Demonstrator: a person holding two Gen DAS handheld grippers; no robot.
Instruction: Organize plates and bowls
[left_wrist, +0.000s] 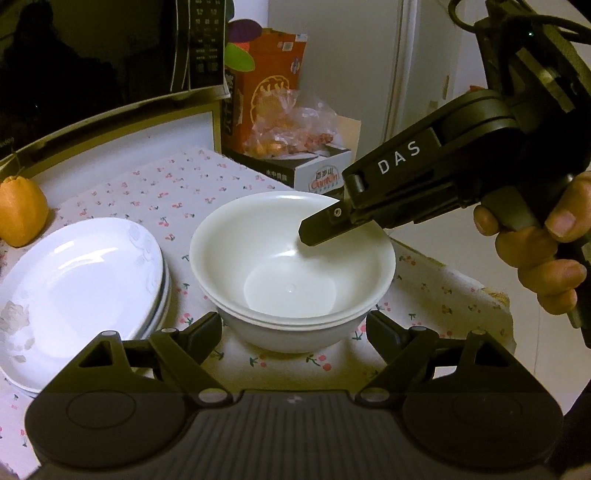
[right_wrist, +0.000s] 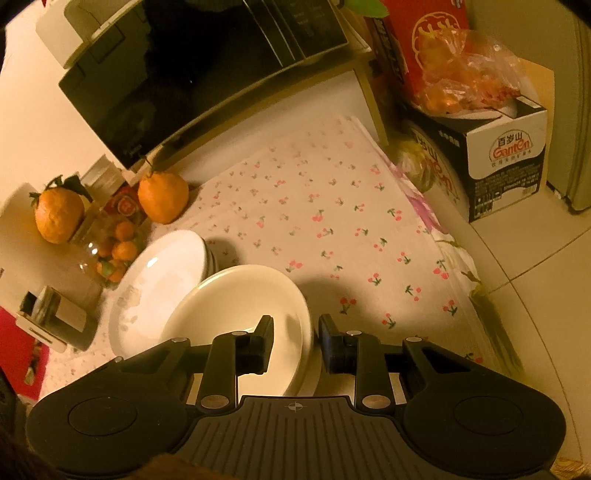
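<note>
On the table with the cherry-pattern cloth (left_wrist: 155, 188), the left wrist view shows two white bowls (left_wrist: 291, 266) nested one in the other, and just beside them a stack of white plates (left_wrist: 74, 288). The left gripper (left_wrist: 293, 326) stands wide open in front of the bowls, one finger at each side, and I think it touches nothing. The right gripper (left_wrist: 325, 229), held by a hand (left_wrist: 535, 254), reaches in from the right; one finger is inside the top bowl at its rim. In the right wrist view, the right gripper (right_wrist: 295, 343) is narrowed on the rim of the bowls (right_wrist: 236, 302), one finger inside and one outside, so it seems to pinch the wall. The plates (right_wrist: 159, 280) lie behind, touching or nearly so. Two oranges (right_wrist: 162, 195) sit farther back. My judgement: the stacking is mostly done; what is left is perhaps only to move the bowls to their place.
</note>
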